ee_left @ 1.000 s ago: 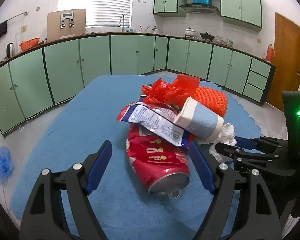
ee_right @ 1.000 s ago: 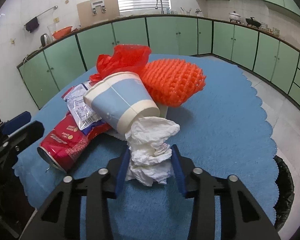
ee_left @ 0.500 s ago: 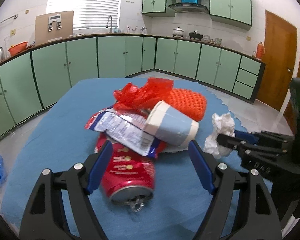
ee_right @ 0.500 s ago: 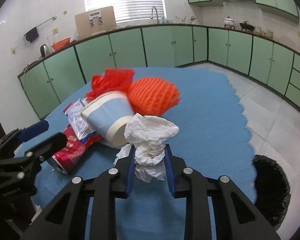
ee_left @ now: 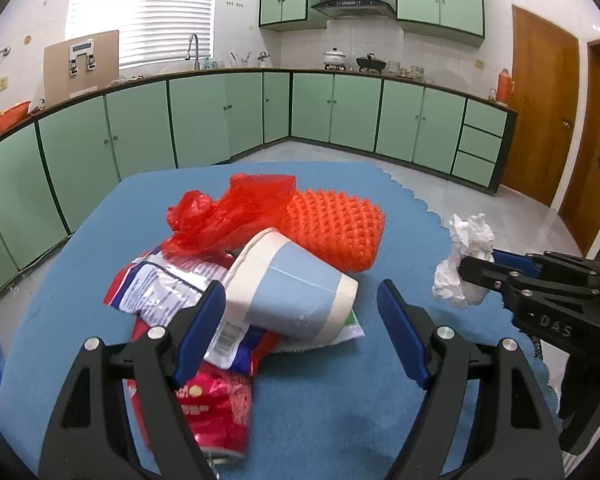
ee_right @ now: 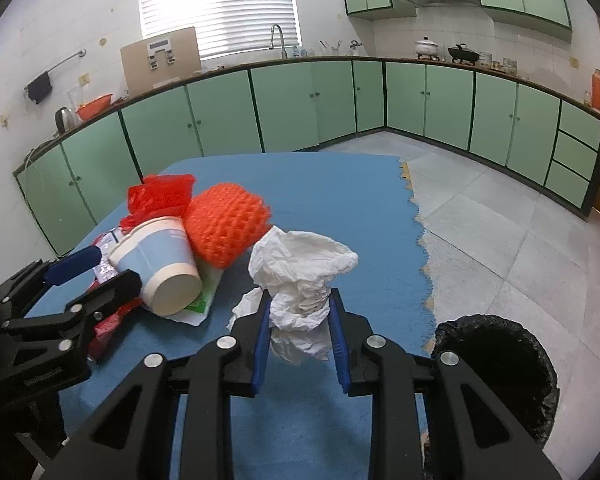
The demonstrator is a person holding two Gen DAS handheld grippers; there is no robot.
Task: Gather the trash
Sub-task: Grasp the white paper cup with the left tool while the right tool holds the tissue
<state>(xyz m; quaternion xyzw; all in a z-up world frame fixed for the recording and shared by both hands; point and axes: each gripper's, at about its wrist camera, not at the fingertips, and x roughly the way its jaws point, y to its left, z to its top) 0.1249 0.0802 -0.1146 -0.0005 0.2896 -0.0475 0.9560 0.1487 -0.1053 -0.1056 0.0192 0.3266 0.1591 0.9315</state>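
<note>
While the crumpled tissue (ee_right: 300,280) is pinched in the right gripper (ee_right: 298,344) above the table edge near the black-lined bin (ee_right: 496,364), the left gripper (ee_left: 300,332) is held wide around the paper cup (ee_left: 290,292), presumably next.

The crumpled tissue (ee_right: 300,292) is matt white paper, deeply creased. The cup (ee_left: 290,294) is smooth matt paper, blue and cream. Behind it the red bag (ee_left: 228,210) is thin glossy translucent plastic, and the orange net (ee_left: 334,230) is foam mesh, bumpy. The can (ee_left: 210,408) at lower left is glossy red metal. The tablecloth (ee_left: 332,408) is matt blue cloth.
</note>
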